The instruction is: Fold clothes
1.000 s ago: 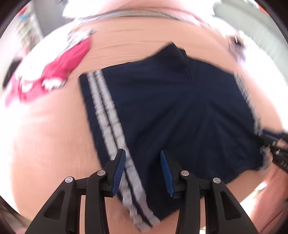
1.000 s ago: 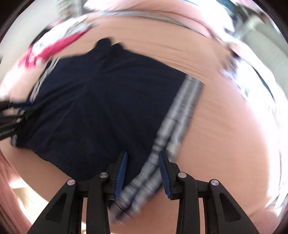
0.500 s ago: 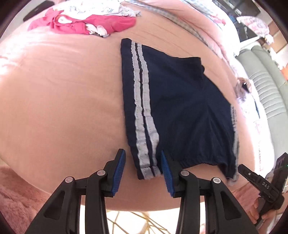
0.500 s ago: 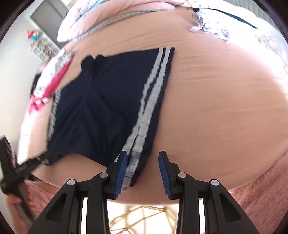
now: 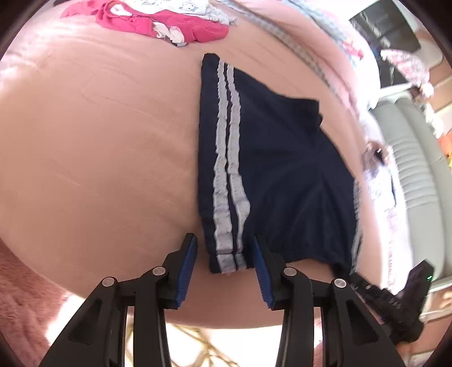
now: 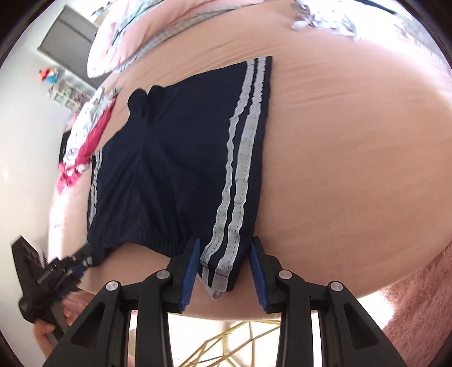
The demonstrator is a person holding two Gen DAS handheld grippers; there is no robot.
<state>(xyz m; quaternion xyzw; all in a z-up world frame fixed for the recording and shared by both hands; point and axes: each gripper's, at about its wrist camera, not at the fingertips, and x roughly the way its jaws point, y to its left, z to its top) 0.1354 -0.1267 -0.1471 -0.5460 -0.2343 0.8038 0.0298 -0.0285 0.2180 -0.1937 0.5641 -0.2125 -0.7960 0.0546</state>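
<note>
Navy shorts (image 5: 282,169) with two white side stripes lie flat on the pink bed sheet (image 5: 99,155), waistband towards me. My left gripper (image 5: 224,238) is open, and the striped left waistband corner sits between its blue pads without touching them. In the right wrist view the same shorts (image 6: 175,169) show their other striped corner between the pads of my right gripper (image 6: 225,240), also open with gaps on both sides. Each gripper appears in the other's view: the right gripper (image 5: 349,275) at the far corner, the left gripper (image 6: 84,261) likewise.
A red garment (image 5: 169,25) and white printed clothes lie at the far side of the bed. More white patterned cloth (image 6: 325,19) lies at the far right. A fluffy pink blanket (image 6: 418,310) hangs at the near edge, and a grey padded seat (image 5: 415,169) stands beside the bed.
Both grippers have rolled and come down towards the near edge of the shorts. The striped waistband corners now sit between their jaws. The shorts lie still.
</note>
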